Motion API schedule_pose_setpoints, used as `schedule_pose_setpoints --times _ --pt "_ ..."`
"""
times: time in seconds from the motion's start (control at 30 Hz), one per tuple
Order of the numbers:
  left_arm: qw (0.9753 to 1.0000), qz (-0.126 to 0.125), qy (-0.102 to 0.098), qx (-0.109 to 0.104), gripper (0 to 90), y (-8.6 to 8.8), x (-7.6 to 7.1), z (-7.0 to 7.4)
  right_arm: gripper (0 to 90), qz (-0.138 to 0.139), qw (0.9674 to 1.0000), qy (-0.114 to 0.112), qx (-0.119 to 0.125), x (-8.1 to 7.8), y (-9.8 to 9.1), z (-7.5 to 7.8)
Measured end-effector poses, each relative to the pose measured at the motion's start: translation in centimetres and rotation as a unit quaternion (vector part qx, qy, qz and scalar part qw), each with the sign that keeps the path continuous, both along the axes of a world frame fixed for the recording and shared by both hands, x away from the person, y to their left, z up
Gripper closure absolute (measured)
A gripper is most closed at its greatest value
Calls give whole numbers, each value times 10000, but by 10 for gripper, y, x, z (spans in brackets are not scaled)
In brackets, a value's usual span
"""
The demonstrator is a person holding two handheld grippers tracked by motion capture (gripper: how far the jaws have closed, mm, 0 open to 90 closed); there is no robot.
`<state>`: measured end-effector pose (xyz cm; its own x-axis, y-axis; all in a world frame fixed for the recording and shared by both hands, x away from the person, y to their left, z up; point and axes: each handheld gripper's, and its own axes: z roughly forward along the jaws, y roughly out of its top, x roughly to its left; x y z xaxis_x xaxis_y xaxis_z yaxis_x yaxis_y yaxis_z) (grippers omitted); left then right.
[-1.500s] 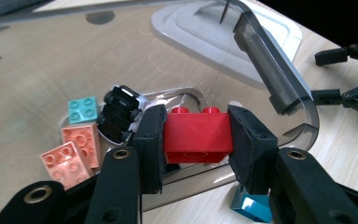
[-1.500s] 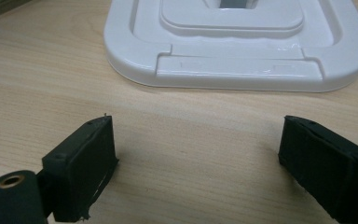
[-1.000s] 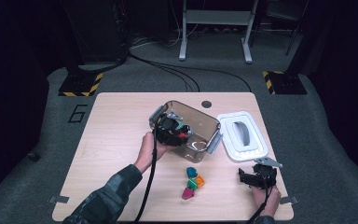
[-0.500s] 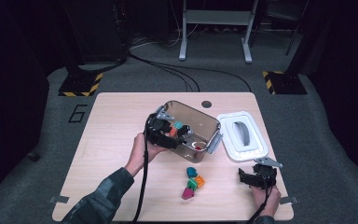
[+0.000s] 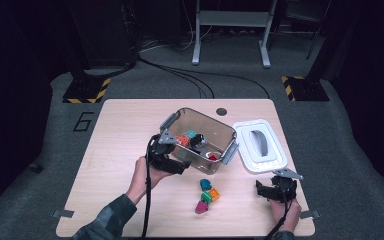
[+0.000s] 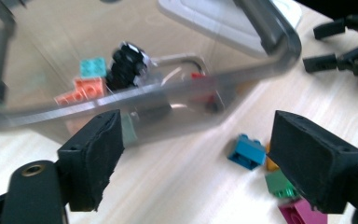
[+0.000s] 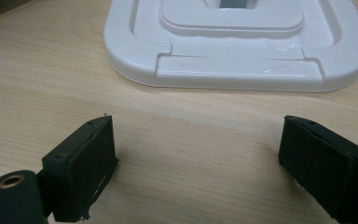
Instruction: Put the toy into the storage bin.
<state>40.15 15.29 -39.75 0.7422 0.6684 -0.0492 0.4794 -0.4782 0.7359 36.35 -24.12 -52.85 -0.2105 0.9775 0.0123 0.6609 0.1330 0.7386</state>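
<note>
Clear bin [image 5: 215, 131] (bricks [image 5: 185, 139] inside), upright

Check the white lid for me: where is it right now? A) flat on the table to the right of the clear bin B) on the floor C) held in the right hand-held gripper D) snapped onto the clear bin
A: the white lid lies flat on the table just right of the clear bin, ahead of the open right hand-held gripper.

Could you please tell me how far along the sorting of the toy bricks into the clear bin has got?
Done: several bricks lie in the clear bin, its white lid set aside. In hand: nothing; the left gripper, jaws just opened and empty, is beside the bin, and the right gripper waits open. Left: four loose bricks on the table.
</note>
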Motion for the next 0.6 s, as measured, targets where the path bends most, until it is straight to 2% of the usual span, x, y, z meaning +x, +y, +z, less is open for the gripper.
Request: schedule_pose_setpoints --times 0.03,0.33,0.43,0.6 --pt "10000 -12 16 43 164 0 -3 -4 100 -1 10000 2 -3 0 0 0" --pt "9996 -120 239 -13 125 -6 -28 -38 100 -5 10000 2 -5 0 0 0" --pt "9992 -226 331 -6 116 -12 -36 -48 100 -4 10000 -1 -5 0 0 0" --pt "9982 -488 334 135 120 -29 -54 -67 100 -6 10000 -1 -4 0 0 0"
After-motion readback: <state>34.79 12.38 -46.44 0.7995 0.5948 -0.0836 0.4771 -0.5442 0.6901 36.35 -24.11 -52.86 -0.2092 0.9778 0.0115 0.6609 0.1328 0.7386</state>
